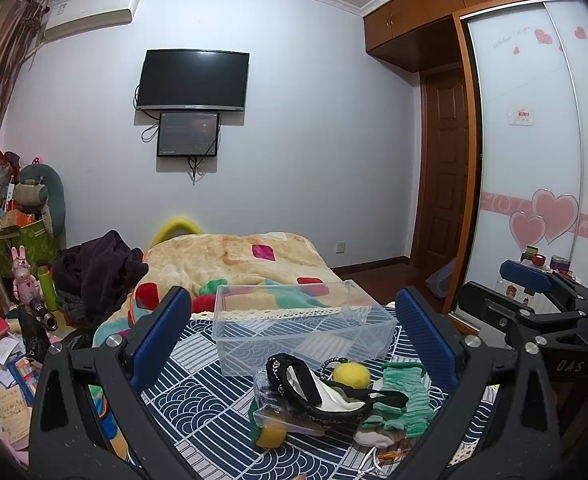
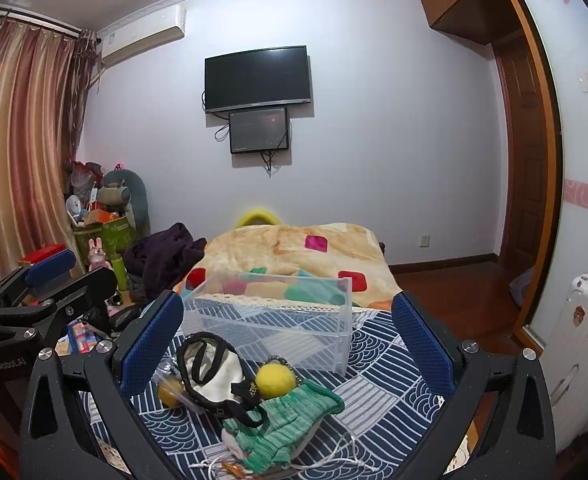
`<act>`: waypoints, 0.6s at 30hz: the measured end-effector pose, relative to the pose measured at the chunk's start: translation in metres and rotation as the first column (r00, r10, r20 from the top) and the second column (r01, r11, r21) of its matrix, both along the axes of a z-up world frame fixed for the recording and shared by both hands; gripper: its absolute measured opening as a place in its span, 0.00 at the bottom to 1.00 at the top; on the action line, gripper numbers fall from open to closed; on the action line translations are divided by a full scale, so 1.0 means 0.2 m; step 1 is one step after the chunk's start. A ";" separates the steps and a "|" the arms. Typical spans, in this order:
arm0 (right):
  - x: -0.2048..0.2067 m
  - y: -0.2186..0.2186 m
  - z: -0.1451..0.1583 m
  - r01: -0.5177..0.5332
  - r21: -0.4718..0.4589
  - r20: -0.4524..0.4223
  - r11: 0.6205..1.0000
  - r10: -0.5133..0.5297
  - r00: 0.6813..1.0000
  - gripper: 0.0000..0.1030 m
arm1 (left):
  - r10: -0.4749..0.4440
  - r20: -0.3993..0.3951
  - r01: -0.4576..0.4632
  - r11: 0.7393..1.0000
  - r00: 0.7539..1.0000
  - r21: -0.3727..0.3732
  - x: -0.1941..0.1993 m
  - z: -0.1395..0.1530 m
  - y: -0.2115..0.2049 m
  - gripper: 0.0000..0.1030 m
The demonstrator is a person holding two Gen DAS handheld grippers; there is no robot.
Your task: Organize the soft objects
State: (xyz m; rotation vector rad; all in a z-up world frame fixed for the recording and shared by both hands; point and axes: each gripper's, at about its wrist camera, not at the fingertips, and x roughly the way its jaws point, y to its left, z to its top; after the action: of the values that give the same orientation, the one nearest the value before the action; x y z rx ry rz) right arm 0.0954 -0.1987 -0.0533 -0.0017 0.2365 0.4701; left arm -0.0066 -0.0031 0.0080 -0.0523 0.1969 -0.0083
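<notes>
A heap of soft things lies on the blue patterned cloth (image 1: 198, 396): a black-and-white pouch (image 1: 317, 392), a yellow felt ball (image 1: 351, 375), green knit gloves (image 1: 407, 396) and a second yellow ball (image 1: 270, 436) under clear wrap. Behind it stands an empty clear plastic box (image 1: 305, 324). My left gripper (image 1: 290, 340) is open and empty, above and in front of the heap. In the right wrist view the pouch (image 2: 210, 376), ball (image 2: 276, 380), gloves (image 2: 290, 420) and box (image 2: 278, 316) show; my right gripper (image 2: 290, 344) is open and empty above them.
A bed with a patchwork blanket (image 1: 234, 264) lies beyond the box. Dark clothes (image 1: 98, 268) and clutter fill the left floor. A wardrobe (image 1: 533, 160) and white suitcase (image 2: 581, 352) stand right. White cord (image 2: 333, 460) lies by the gloves.
</notes>
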 end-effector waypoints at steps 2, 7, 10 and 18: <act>0.00 0.00 0.00 -0.002 0.001 0.000 1.000 0.002 1.000 1.00 | 0.000 0.001 0.000 1.000 1.000 0.000 0.00 0.00 0.00 1.00; 0.00 0.00 0.01 -0.003 0.002 0.000 1.000 0.003 1.000 1.00 | -0.001 0.001 0.001 1.000 1.000 0.000 0.00 0.00 0.00 1.00; -0.01 0.00 0.01 -0.002 0.007 0.003 1.000 0.002 1.000 1.00 | 0.002 0.002 -0.002 1.000 1.000 0.001 0.00 0.00 0.00 1.00; -0.01 0.00 0.01 -0.002 0.015 0.004 1.000 0.002 1.000 1.00 | 0.000 0.004 0.000 1.000 1.000 -0.002 0.01 0.01 0.00 1.00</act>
State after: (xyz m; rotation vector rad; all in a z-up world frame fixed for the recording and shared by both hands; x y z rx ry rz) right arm 0.0937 -0.1991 -0.0510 0.0116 0.2295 0.4740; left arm -0.0053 -0.0028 0.0098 -0.0541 0.1933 -0.0084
